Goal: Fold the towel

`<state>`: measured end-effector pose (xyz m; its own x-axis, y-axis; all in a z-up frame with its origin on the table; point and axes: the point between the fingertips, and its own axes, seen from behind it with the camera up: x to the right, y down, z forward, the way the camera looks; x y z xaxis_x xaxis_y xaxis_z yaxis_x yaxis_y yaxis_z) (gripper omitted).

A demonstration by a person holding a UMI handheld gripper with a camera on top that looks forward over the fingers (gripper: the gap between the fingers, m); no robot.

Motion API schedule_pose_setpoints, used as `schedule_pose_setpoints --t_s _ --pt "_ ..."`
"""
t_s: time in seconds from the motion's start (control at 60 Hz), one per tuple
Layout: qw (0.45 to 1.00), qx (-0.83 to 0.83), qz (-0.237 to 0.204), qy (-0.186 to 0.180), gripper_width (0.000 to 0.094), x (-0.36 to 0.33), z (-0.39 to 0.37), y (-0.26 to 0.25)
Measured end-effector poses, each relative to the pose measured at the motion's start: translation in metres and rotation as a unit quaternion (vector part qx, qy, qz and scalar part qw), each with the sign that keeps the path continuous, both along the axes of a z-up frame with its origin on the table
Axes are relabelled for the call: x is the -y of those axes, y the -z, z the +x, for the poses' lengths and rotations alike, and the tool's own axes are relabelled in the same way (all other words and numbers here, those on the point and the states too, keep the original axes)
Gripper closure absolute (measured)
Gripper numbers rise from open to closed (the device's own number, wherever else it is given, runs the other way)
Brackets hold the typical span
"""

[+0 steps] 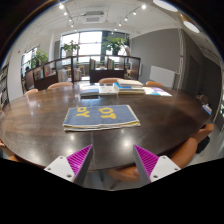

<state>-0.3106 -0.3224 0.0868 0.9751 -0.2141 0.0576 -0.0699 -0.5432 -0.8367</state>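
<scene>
A grey towel (102, 116) with yellow markings lies folded flat on the dark wooden table (40, 120), beyond my fingers and a little left of their middle. My gripper (113, 161) hovers above the table's near edge, well short of the towel. Its two fingers stand wide apart with the purple pads (80, 159) facing inward, and nothing is between them.
Books and papers (120, 89) lie at the table's far side. Chairs (60, 87) stand around the table, one chair back (185, 146) near the right finger. Windows and plants (70, 47) are at the back of the room.
</scene>
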Motion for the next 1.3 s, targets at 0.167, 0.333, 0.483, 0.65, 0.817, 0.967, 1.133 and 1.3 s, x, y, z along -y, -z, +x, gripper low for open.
schedule_pose_setpoints --t_s 0.167,0.333,0.483,0.65,0.817,0.967,1.133,1.3 --pt "0.998 -0.020 -0.016 -0.062 0.0129 -0.083 -0.090 0.029" --pt "0.994 -0.030 -0.026 -0.102 0.0129 -0.183 -0.153 0.050" --pt "0.992 -0.015 -0.033 -0.117 0.0176 -0.257 -0.179 0.066" --pt "0.992 0.013 -0.075 -0.104 0.0431 -0.284 -0.174 0.100" --pt "0.995 0.018 -0.053 -0.081 0.0724 -0.283 -0.160 0.098" --pt "0.995 0.018 -0.058 -0.086 0.0883 -0.283 -0.153 0.098" --pt "0.991 0.001 -0.082 -0.105 0.0894 -0.281 -0.142 0.068" --pt "0.993 0.060 -0.023 -0.096 0.0894 -0.286 -0.048 -0.034"
